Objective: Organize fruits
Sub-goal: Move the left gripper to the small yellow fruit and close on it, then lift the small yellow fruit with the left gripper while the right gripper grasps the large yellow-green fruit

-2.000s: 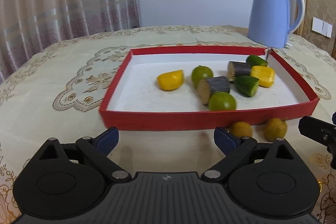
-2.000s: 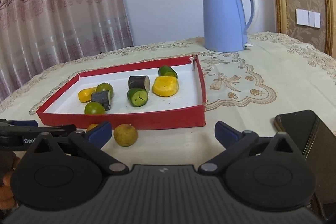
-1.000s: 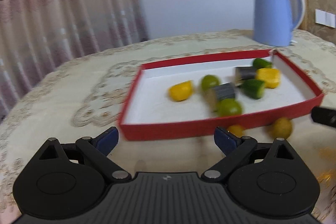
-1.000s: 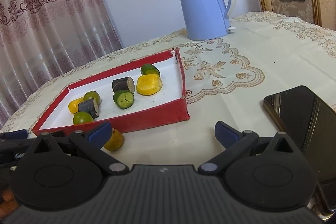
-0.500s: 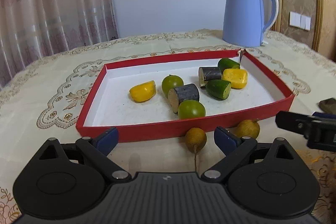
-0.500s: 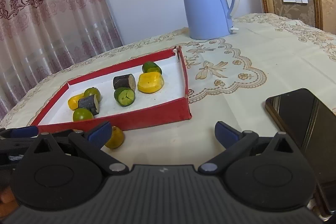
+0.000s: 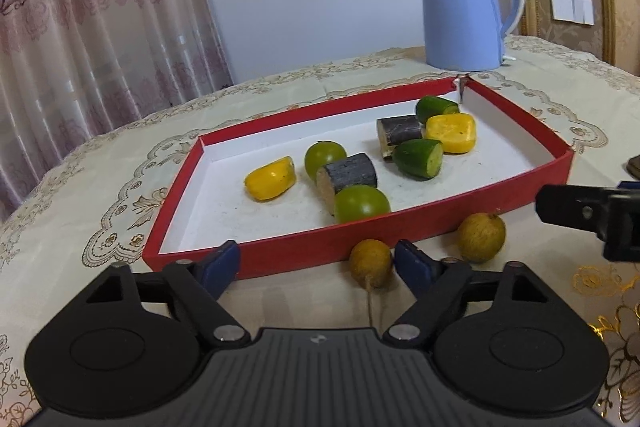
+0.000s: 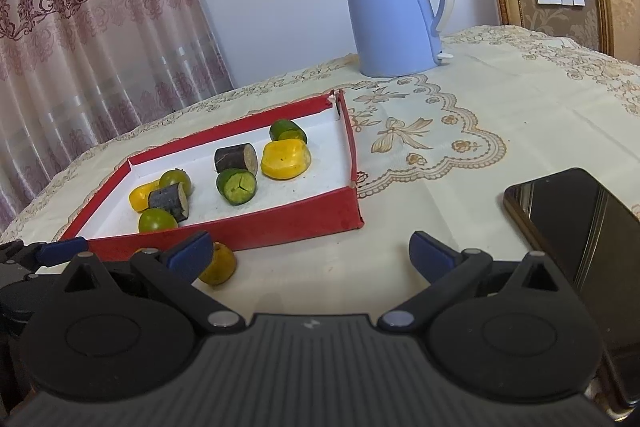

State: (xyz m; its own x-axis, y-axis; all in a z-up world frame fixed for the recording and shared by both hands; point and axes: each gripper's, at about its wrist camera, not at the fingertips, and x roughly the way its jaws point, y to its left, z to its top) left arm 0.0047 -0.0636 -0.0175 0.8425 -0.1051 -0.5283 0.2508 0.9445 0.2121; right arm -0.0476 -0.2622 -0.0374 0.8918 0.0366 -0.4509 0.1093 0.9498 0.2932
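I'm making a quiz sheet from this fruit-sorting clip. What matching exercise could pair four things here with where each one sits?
Things:
1. blue kettle
2. dark phone
3. brown round fruit with a stem
4. green cucumber piece with its cut face showing

Places:
A. inside the red tray
B. on the cloth just outside the tray's near wall
C. beyond the tray's far corner
D. near the right edge of the right wrist view

Pairs: 1-C, 2-D, 3-B, 4-A

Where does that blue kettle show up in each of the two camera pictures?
Left wrist view: the blue kettle stands upper right, beyond the red tray's far corner.
Right wrist view: the kettle stands upper centre-right, past the same corner.
Shared landmark: the tray's split far corner.
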